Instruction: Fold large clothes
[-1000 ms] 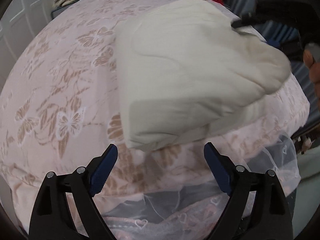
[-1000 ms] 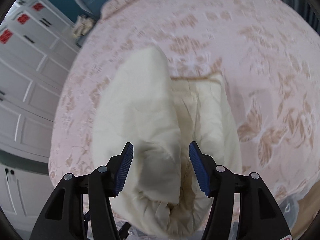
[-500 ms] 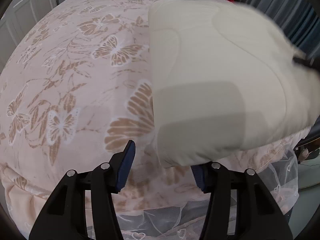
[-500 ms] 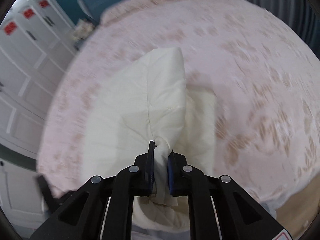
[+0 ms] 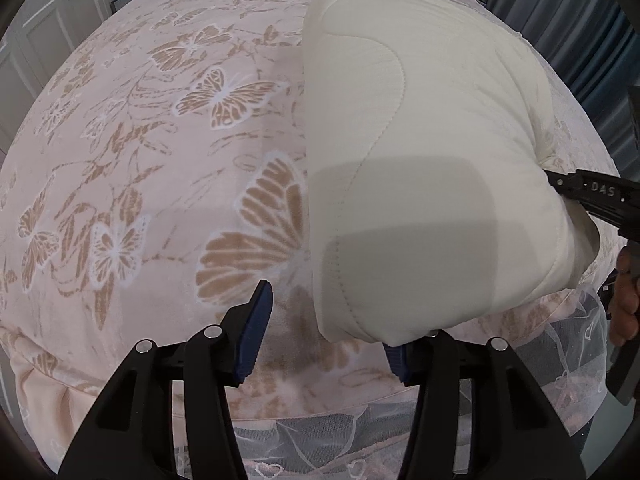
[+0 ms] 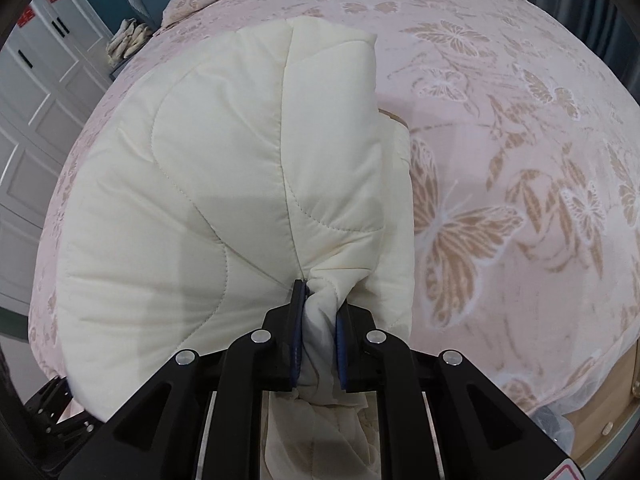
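Note:
A cream quilted blanket [image 5: 420,140], folded, lies on the bed. Its near corner [image 5: 348,320] hangs over the right finger of my left gripper [image 5: 326,332]. The left pad [image 5: 254,332] stands apart from the cloth, so this gripper is open, half wide. In the right wrist view the blanket [image 6: 192,200] bulges to the left. My right gripper [image 6: 320,300] is shut on a bunched fold of its edge. The same gripper [image 5: 588,196] shows at the blanket's right side in the left wrist view, with a hand [image 5: 626,300] behind it.
The bed has a pink sheet with butterflies [image 5: 160,160] and a lace skirt [image 5: 320,448] at its near edge. White cupboards [image 6: 36,100] stand to the left, dark curtains [image 5: 592,40] to the right. Bare sheet [image 6: 520,160] spreads right of the blanket.
My right gripper shut on a fold of the blanket and sank with it toward the bed. My left gripper narrowed its jaws and came up to the blanket's near corner.

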`<state>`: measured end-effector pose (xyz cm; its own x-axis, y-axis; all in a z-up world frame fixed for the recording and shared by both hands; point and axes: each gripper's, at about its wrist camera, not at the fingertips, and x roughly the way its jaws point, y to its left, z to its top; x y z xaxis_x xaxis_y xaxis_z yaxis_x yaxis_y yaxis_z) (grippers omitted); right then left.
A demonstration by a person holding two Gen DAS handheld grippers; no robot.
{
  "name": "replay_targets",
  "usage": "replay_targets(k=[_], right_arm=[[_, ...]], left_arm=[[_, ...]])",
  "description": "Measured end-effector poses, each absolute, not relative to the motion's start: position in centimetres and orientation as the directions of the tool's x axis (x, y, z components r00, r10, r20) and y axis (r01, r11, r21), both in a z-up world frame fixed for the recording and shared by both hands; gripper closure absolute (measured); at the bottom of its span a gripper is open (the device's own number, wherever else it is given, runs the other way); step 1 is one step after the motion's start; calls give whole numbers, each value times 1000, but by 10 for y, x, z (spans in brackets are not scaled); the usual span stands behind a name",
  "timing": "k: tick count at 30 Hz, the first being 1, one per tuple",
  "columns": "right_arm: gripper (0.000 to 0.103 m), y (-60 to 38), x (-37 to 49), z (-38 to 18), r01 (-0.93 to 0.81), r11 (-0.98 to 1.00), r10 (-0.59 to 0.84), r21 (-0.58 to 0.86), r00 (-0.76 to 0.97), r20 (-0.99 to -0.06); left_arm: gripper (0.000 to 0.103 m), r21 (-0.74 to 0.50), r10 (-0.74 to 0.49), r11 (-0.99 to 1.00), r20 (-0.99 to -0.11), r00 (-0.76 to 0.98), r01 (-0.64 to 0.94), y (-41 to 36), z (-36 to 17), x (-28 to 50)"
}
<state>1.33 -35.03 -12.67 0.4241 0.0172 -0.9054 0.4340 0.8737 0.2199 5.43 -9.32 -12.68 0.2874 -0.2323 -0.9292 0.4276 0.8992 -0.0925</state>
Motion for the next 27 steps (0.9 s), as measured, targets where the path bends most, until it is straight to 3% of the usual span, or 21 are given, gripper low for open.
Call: replay_targets(k=[7,11,14,16,22,27], right_arm=[[90,-346,23,-133,419,894,-30,161,415,-909],[74,-369,8,-110,467,847,36,255,427,-904],[70,-378,-10,-78,479,817,60,320,482,-874],[65,-374,-15,-57,489,823,7,289,501,-865],[65,-359,10,-21,453,853,-36,260,547,-836],[82,-356,49,-26,452,871,-99,191,543,-834]], left_arm=[[55,-112,-252,894,-927,280,433,-92,-111,51],[54,-159,-314,879,-903,294,450,-75,-67,40],[47,-195,-377,874,-851,367,445,-59,-22,43],[36,-209,-396,874,-829,393,439,-61,-7,56],[29,-243,-423,872,-811,404,426,-107,-1,115],[29,-247,-409,875,-838,362,417,-156,-29,147]])
